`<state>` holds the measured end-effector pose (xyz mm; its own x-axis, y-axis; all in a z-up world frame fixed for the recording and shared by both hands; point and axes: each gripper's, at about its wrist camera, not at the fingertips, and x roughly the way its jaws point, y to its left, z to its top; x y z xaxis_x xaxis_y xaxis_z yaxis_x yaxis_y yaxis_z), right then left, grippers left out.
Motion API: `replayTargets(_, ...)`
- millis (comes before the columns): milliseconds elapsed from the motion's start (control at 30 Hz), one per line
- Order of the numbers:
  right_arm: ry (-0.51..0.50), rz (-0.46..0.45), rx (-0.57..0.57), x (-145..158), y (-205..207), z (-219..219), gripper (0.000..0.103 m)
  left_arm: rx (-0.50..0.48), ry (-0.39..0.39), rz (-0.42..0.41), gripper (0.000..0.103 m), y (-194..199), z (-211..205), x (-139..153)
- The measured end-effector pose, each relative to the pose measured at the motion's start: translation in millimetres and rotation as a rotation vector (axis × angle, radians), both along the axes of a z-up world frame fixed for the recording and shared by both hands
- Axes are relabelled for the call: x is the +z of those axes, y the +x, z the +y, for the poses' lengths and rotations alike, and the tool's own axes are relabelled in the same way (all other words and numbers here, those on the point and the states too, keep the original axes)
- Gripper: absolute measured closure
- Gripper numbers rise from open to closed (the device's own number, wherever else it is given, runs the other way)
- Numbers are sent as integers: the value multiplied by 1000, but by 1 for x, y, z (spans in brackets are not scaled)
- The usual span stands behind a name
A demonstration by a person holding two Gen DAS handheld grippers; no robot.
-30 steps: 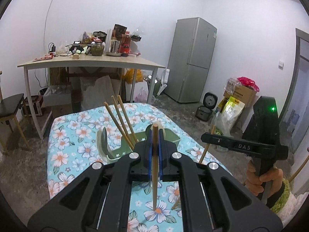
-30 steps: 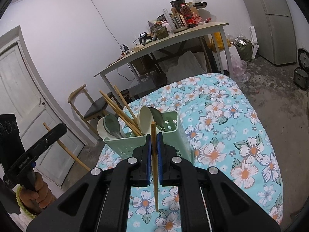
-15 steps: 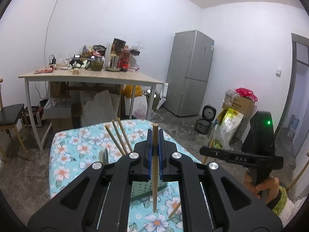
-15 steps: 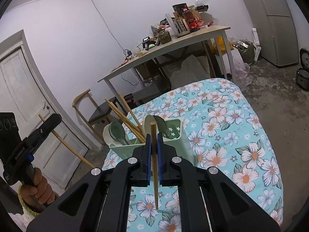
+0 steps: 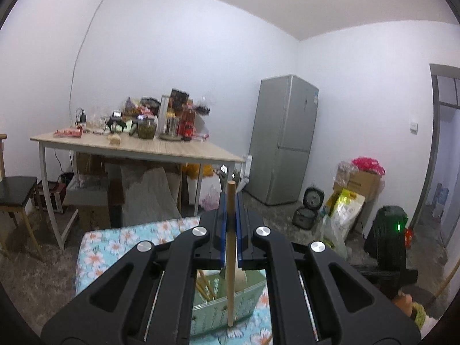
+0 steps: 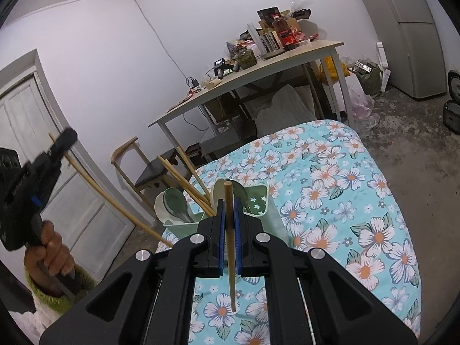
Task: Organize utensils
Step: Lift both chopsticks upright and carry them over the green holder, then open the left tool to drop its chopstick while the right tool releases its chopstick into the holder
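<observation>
Each gripper, left gripper and right gripper, has its fingers clamped on a thin wooden chopstick, the other chopstick held likewise. Both hover above the pale green plastic utensil caddy on the floral tabletop. Light, stiff and smooth, the sticks probably pivot easily; gripping mid-shaft seems steadiest.

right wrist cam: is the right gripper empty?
No. The right gripper is shut on a wooden chopstick, clamped upright between its blue pads just short of the green utensil holder.

- Home, lived-in room: fridge at right of centre, rice cooker on bare concrete floor beside it.
- Cluttered wooden table mid-left, food jars, bottles.
- Floral tablecloth lower right; panelled door far left.
</observation>
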<state>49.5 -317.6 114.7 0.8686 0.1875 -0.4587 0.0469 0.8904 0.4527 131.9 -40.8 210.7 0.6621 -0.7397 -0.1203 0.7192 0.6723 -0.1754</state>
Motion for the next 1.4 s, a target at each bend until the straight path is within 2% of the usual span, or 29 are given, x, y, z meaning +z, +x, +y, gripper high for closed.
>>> replayTargets(267,8,15,2,-4,8,-3,97,37,-76,-33,98,25,-10,11)
replayTargets(500,6,31,4,-8,14,-6,97,69,-70,-36,98,50,-36,-11)
replayTargets(867,1,48,7,-13,18,-9,97,23,-86,139,97,80,-45,-73)
replayTargets(933,-3,42,6,-12,18,-9,97,18,-82,155,85,81,-42,-80)
replayTargets(967,-5,40,6,-11,18,-10,97,19,-83,165,72,80,-40,-83)
replayTargets(1000,-9,36,7,-9,18,-9,97,19,-85,168,65,80,-38,-85)
replayTargets(1167,-41,-3,10,7,16,-5,97,29,-89,162,52,72,-21,-87)
replayTargets(1400,-139,-121,18,61,12,8,97,87,-80,142,31,48,17,-89)
